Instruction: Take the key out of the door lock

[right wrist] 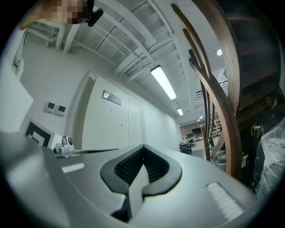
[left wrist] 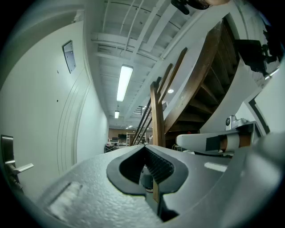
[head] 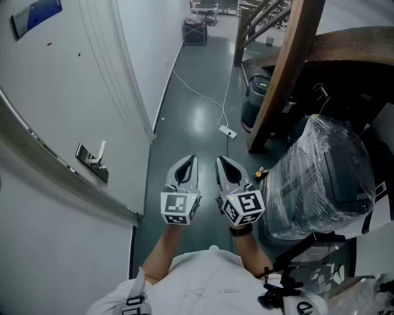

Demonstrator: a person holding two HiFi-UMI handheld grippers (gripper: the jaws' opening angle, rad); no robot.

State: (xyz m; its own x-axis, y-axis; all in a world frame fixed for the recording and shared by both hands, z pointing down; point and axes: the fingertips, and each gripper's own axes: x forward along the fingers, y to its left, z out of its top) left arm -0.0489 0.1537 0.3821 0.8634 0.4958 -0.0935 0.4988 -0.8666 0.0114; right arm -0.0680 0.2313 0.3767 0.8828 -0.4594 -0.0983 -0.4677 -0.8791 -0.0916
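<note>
Nearest the head camera we see the person's white shirt (head: pixel 203 280) and 2 bare forearms (head: pixel 165 249), each ending in 1 of the marker cubes (head: pixel 180 207). Ahead of the cubes, the left gripper (head: pixel 192 161) and the right gripper (head: pixel 220 161) lie side by side, near each other but apart. Both are above the dark floor (head: pixel 197 111) and point down the corridor.

In the left gripper view, the left gripper (left wrist: pixel 144 151) has its fingers (left wrist: pixel 158 167) pressed together, ribbed pads meeting with nothing between them. In the right gripper view, the right gripper (right wrist: pixel 143 150) shows the same state: fingers (right wrist: pixel 129 167) fully together and empty.

We place the task's thing on the white door (head: pixel 68 92) to the person's left, well apart from both grippers. There a metal lock plate (head: pixel 91 162) carries a lever handle (head: pixel 100 149). In the left gripper view the same lever handle (left wrist: pixel 21 168) appears at the left edge, with a small shape hanging just below it. We cannot tell whether that shape is the key.

A blue sign (head: pixel 37 15) sits higher on the door. To the right stand a slanted wooden stair beam (head: pixel 280 74) and a bulky object wrapped in clear plastic (head: pixel 326 178). A white cable (head: pixel 203 95) runs along the floor to a power strip (head: pixel 228 131).
</note>
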